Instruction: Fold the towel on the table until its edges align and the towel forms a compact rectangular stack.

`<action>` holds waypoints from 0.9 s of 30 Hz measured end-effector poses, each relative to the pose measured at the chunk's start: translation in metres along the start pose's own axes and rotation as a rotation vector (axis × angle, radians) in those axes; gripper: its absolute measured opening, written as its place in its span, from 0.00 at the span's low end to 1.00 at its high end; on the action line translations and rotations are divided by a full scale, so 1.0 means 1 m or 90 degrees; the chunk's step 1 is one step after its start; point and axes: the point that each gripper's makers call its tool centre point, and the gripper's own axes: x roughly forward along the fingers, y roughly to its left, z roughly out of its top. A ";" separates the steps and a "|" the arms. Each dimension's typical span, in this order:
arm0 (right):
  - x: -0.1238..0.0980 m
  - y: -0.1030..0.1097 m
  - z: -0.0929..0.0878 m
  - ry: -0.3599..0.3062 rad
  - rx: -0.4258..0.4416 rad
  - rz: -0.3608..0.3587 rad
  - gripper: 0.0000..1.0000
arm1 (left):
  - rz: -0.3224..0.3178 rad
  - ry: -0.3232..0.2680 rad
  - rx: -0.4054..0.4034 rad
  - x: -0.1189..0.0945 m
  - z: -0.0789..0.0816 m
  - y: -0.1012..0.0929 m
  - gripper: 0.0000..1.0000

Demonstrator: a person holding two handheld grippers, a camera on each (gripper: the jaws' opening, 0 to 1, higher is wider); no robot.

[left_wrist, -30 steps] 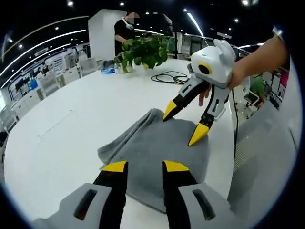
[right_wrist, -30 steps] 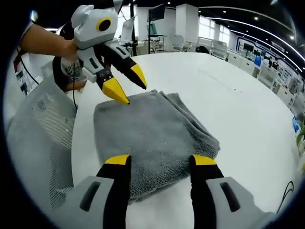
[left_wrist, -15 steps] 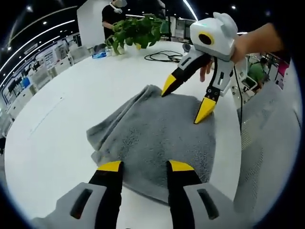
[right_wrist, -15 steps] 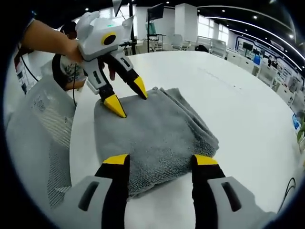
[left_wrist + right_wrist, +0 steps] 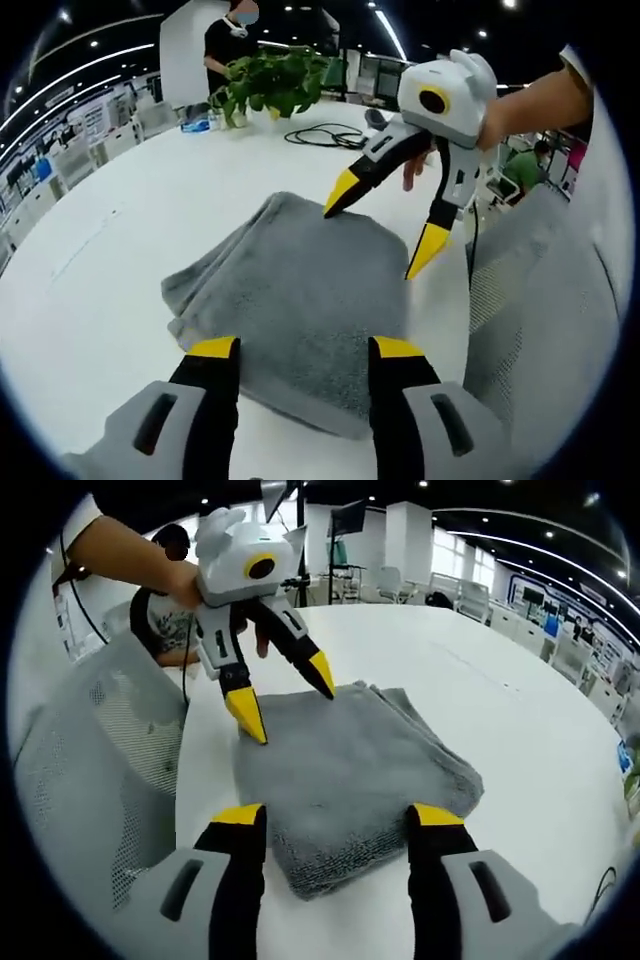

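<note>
Folding is looking mostly done: grey terry towel (image 5: 295, 290) is lying stacked on the round white table (image 5: 120, 260). Left gripper (image 5: 298, 347) and right gripper (image 5: 338, 816) are hovering wide open, empty; edges maybe need squaring.

towel (image 5: 300, 290): plain grey
bench (image 5: 120, 260): white
tools (image 5: 300, 348) (image 5: 338, 816): black jaws, yellow tips, grey bodies
plant (image 5: 262, 85): green
cable (image 5: 325, 136): black
</note>
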 end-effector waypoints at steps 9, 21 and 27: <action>0.003 0.004 -0.020 0.035 -0.024 0.007 0.54 | 0.030 0.043 0.066 0.007 -0.011 0.006 0.51; 0.001 -0.008 -0.006 -0.008 0.045 -0.038 0.43 | 0.018 -0.005 0.054 0.000 0.001 0.001 0.50; 0.005 -0.004 -0.012 -0.004 0.042 -0.038 0.43 | 0.037 0.035 0.059 0.000 -0.019 0.007 0.37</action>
